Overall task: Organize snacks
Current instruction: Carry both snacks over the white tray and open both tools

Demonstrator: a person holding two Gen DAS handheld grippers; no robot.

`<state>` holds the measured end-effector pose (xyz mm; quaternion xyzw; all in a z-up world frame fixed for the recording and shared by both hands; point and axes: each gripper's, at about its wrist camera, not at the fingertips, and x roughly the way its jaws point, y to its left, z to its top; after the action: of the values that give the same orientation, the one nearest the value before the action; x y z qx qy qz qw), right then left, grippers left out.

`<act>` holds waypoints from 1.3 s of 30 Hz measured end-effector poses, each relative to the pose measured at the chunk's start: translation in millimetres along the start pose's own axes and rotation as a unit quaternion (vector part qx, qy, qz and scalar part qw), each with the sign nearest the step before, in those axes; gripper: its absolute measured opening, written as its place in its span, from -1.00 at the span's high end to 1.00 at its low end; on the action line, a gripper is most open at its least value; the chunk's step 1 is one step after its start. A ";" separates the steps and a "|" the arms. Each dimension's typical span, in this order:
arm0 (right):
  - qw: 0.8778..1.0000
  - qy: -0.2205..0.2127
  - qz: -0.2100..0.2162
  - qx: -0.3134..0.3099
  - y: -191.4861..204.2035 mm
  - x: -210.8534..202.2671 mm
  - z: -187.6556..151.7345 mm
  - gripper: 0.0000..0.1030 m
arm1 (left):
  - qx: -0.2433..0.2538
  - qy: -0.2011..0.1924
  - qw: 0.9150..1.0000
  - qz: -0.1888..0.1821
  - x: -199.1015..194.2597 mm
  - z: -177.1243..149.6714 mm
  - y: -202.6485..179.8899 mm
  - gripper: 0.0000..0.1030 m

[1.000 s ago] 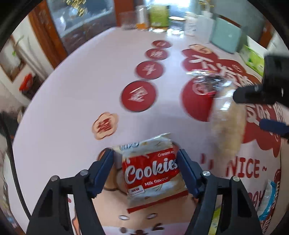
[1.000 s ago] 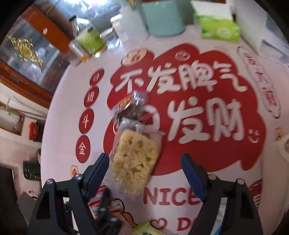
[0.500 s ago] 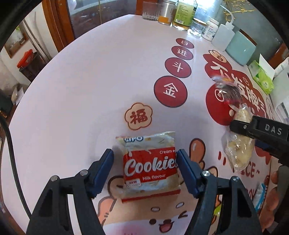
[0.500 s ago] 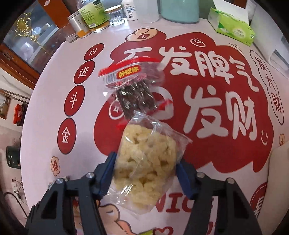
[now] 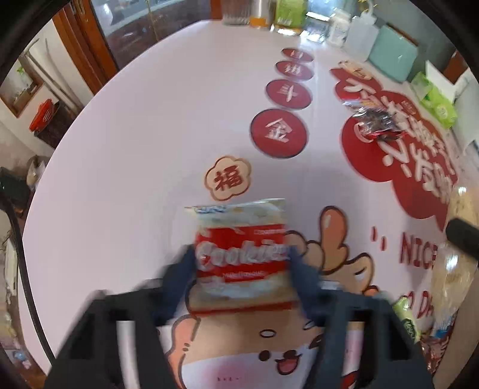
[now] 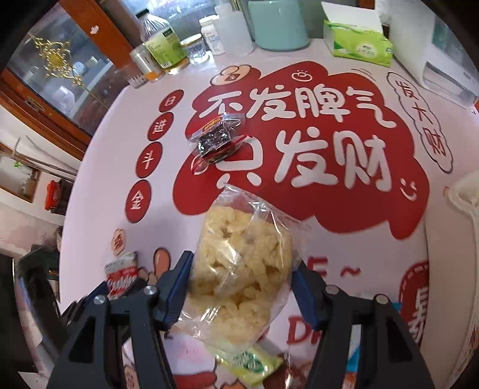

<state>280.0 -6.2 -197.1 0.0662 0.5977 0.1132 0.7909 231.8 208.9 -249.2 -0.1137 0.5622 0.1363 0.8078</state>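
My left gripper [image 5: 241, 263] is shut on a red and white cookie pack [image 5: 239, 254] and holds it above the printed table cover; it also shows in the right wrist view [image 6: 121, 273]. My right gripper [image 6: 241, 275] is shut on a clear bag of yellow puffed snack [image 6: 242, 269], lifted off the table; the bag shows at the right edge of the left wrist view [image 5: 455, 269]. A small dark snack packet [image 6: 217, 139] with a red label lies on the red print farther back, also in the left wrist view [image 5: 375, 121].
Bottles, jars and a teal container [image 6: 278, 22] stand along the far edge. A green tissue box [image 6: 357, 45] sits at the back right. A green packet [image 6: 250, 362] and other snacks lie below the right gripper. A white bag [image 6: 464, 203] is at the right.
The left gripper has closed on the cookie pack and lifted it. The right gripper, gripping the puffed snack bag, has pulled back toward me and away from the dark packet.
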 end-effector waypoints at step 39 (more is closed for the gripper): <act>0.971 -0.232 -0.053 0.038 -243.4 -299.1 -142.5 -0.22 | 0.221 -0.180 0.946 -0.152 -299.5 -116.6 -351.2 0.14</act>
<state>89.8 -322.8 -16.7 0.0890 0.4048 0.0295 0.9096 152.7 -187.0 2.9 0.0095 0.3991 -0.0976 0.9117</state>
